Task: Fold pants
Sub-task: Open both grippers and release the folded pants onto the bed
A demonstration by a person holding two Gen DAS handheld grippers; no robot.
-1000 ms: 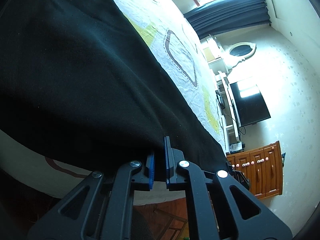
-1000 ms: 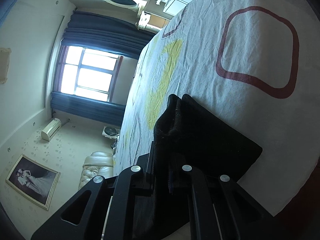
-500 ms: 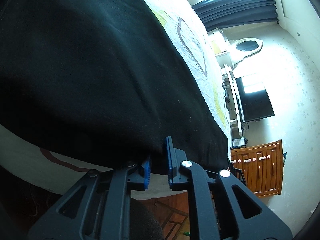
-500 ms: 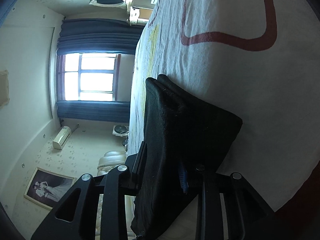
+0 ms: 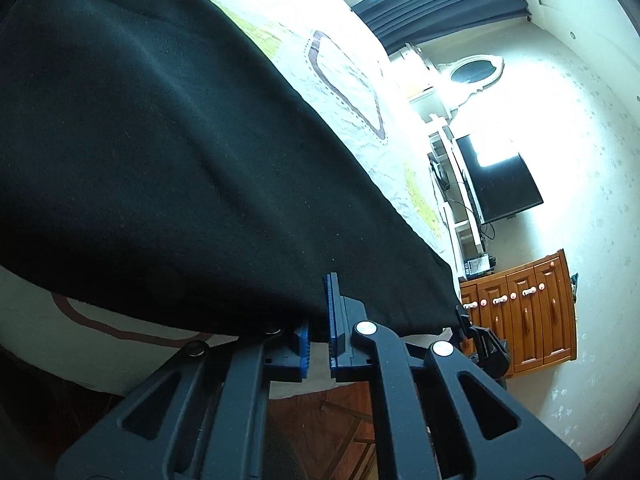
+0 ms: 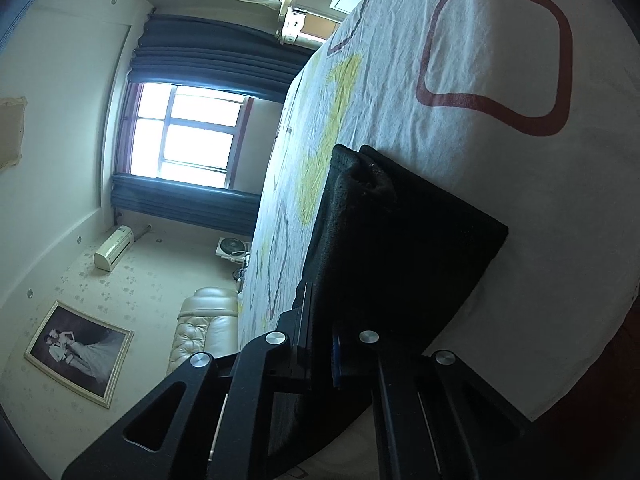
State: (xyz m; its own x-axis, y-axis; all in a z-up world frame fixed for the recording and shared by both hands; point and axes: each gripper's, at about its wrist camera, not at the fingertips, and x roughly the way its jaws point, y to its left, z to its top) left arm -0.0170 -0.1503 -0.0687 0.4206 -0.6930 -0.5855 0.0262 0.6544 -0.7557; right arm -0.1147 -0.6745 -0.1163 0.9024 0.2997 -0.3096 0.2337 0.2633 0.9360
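Black pants (image 5: pixel 168 168) lie spread on a bed sheet (image 5: pixel 344 80) that is white with red outlines and yellow patches. In the left wrist view my left gripper (image 5: pixel 318 314) is shut on the pants' near edge, at the side of the bed, and the cloth runs down between the blue pads (image 5: pixel 331 304). A black clamp-like part (image 5: pixel 482 344) shows at the far corner of that edge. In the right wrist view a folded end of the pants (image 6: pixel 400 248) rises from the sheet (image 6: pixel 500 160). My right gripper (image 6: pixel 322 340) is shut on it, with dark cloth filling the gap.
Beyond the bed stand a wall television (image 5: pixel 500 180), a white shelf unit (image 5: pixel 460 208) and a wooden cabinet (image 5: pixel 532 312). A curtained window (image 6: pixel 184 136), a cream sofa (image 6: pixel 204 332), a framed picture (image 6: pixel 78 348) and an air conditioner (image 6: pixel 114 248) fill the other side. Wooden floor (image 5: pixel 340 412) lies below the bed edge.
Half a second ago both grippers' jaws stood a little wider around the cloth; now both are closed on it again. The pants lie much as they did a second ago.
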